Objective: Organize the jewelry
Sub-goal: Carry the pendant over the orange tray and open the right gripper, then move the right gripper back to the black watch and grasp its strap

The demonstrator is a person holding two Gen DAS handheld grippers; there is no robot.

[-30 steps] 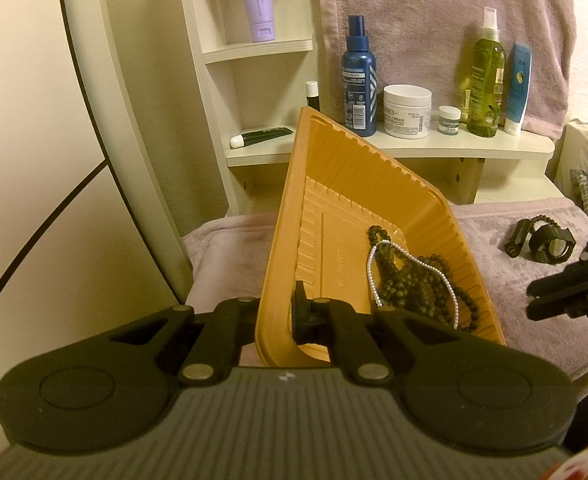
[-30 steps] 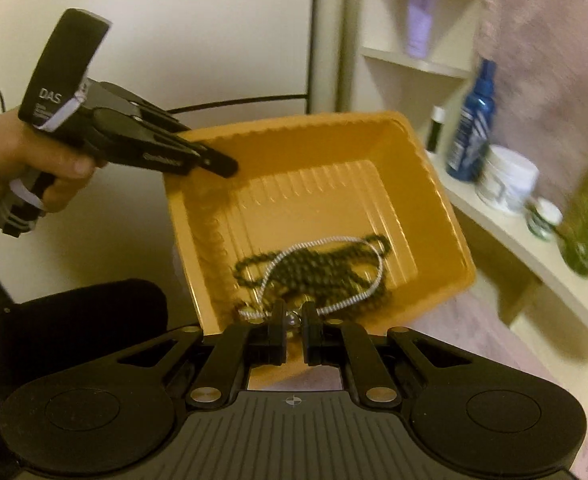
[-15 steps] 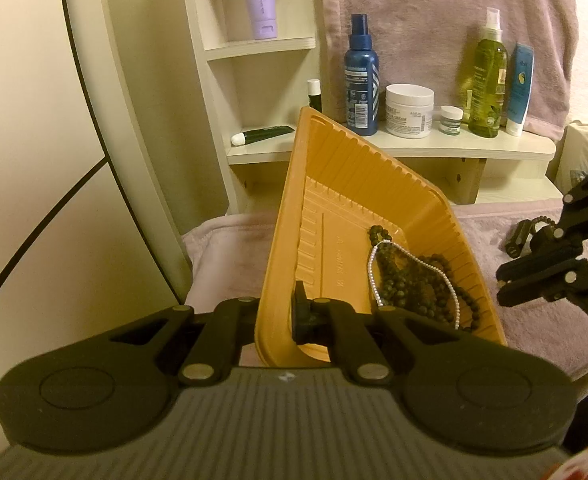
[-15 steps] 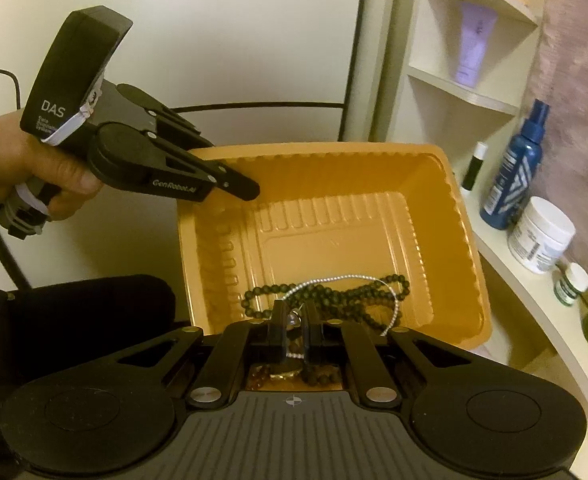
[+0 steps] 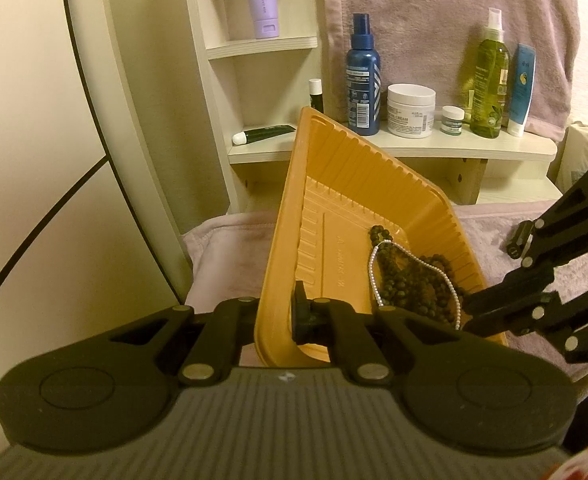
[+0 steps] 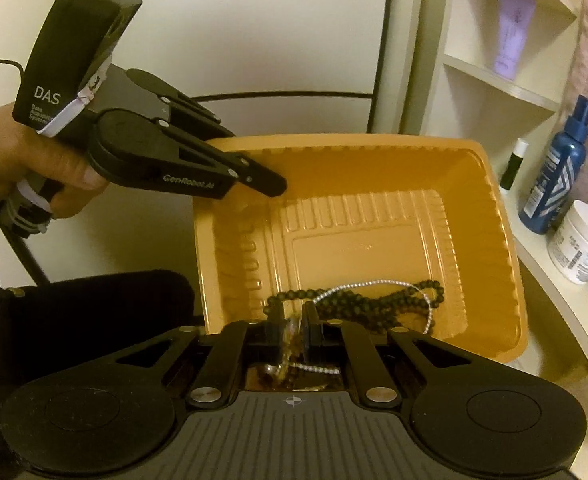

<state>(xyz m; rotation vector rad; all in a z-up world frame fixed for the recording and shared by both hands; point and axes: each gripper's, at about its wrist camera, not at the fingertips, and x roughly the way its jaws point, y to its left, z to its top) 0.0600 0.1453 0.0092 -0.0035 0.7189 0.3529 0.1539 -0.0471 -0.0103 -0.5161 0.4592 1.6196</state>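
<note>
Left hand-held gripper (image 5: pixel 281 316) angled downward, jaws clamped tight, gripped from behind by a bare hand (image 6: pixel 21 168) with a dark sleeve at the wrist, right hand-held gripper (image 6: pixel 294 318) angled downward, jaws nearly closed.

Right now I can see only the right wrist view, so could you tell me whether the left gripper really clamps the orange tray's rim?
Observer: Yes. In the left wrist view the left gripper is shut on the orange tray, with one finger inside the wall and one outside.
Operator: Thank you. My right gripper pinches an amber piece near the dark beads. What does the tray sit over?
Observer: A pinkish cloth shows on both sides of the tray.
Operator: Is the tray level?
Observer: No, it is tilted, and the beads have gathered in its lower corner.
</note>
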